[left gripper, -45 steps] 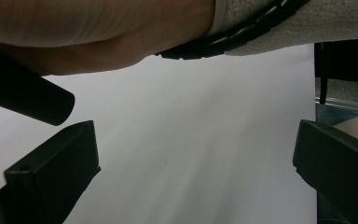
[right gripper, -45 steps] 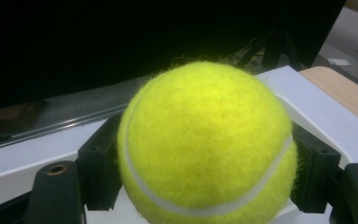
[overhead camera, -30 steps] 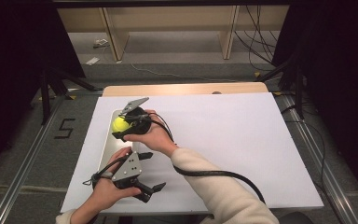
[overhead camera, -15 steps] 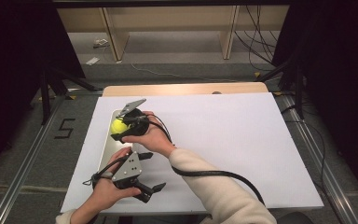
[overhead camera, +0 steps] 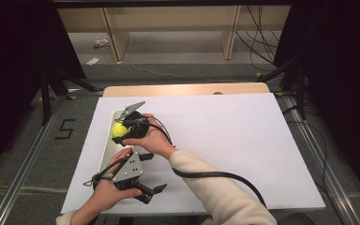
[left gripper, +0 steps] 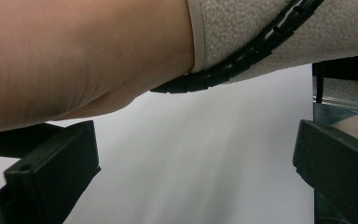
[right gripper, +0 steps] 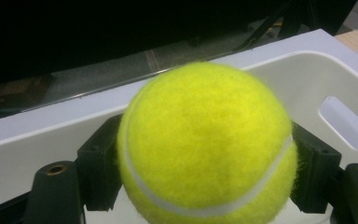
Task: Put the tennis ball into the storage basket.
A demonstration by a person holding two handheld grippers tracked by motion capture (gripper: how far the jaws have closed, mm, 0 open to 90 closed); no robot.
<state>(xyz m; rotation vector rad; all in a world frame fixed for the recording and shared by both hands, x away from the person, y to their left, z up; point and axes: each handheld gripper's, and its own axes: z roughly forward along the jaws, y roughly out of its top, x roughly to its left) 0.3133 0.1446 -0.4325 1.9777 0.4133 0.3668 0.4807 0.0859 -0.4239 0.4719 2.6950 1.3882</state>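
Since a second ago the right gripper (overhead camera: 122,130) has shifted only slightly, and the tennis ball (overhead camera: 118,129) stays clamped between its jaws over the tray (overhead camera: 108,151).

Nearest the person, the left gripper (overhead camera: 151,193) is held low at the front of the counter (overhead camera: 243,140), its two black jaws spread wide apart with nothing between them. A grey three-cornered plate (overhead camera: 128,166) sits on top of it. In the left gripper view, the right forearm, in a cream fleece sleeve (left gripper: 279,32), crosses just above the jaws, with a ribbed black cable (left gripper: 242,60) running beneath it.

Beyond that, the right hand (overhead camera: 150,138) reaches across to the left side of the counter. The tray is long, narrow, white and smooth-walled, with rounded corners and a cut-out handle slot (right gripper: 347,122) at one end. The ball is fuzzy, bright yellow felt with a curved white seam, held above the tray's interior.

The counter is covered by a flat white sheet, with a pale wooden edge (overhead camera: 183,89) showing at the far side.
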